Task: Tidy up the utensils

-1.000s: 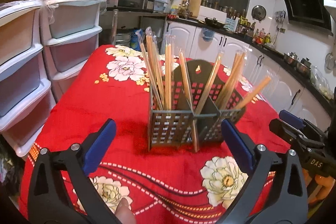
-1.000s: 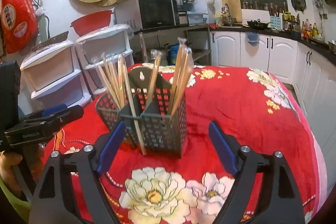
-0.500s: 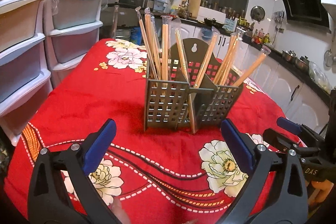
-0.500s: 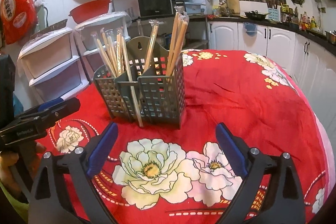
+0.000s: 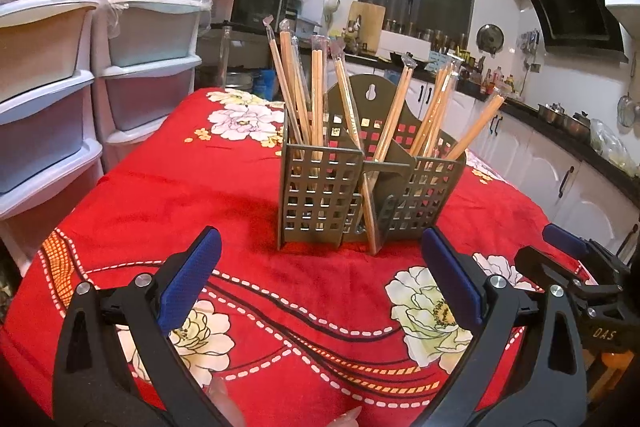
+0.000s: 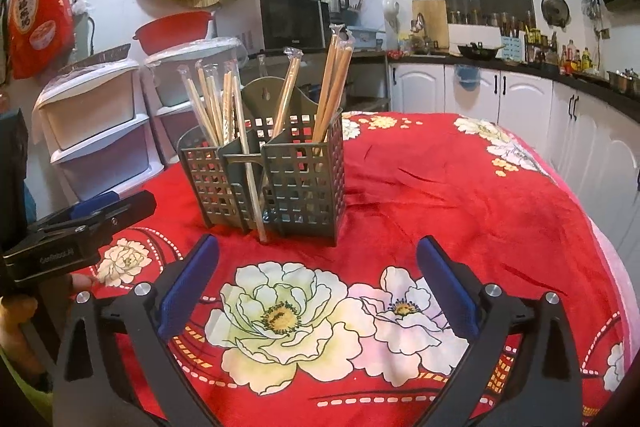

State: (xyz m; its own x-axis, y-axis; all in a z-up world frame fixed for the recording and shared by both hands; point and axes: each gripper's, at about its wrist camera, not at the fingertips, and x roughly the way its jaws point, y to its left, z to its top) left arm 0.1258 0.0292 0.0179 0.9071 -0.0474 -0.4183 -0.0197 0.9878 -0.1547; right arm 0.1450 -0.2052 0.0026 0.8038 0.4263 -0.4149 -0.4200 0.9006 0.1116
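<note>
Both hand-held grippers, left point(image 5: 320, 267) and right point(image 6: 318, 263), spread and empty; risk: a careless reach tips the chopstick holder point(image 5: 360, 187), scattering wrapped chopsticks point(image 5: 316, 99).

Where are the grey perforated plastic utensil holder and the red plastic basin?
grey perforated plastic utensil holder point(image 5: 320, 187), left wrist view, on its front grid wall.
red plastic basin point(image 6: 172, 33), right wrist view, on its outer side wall.

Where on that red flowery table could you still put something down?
Nearly anywhere. The red cloth lies bare right of the grey chopstick holder, out to the far edge by the white cabinets. Bare too between the holder and both open tools, left tool and right tool. Only the holder's spot, with chopsticks leaning outward, is crowded.
</note>
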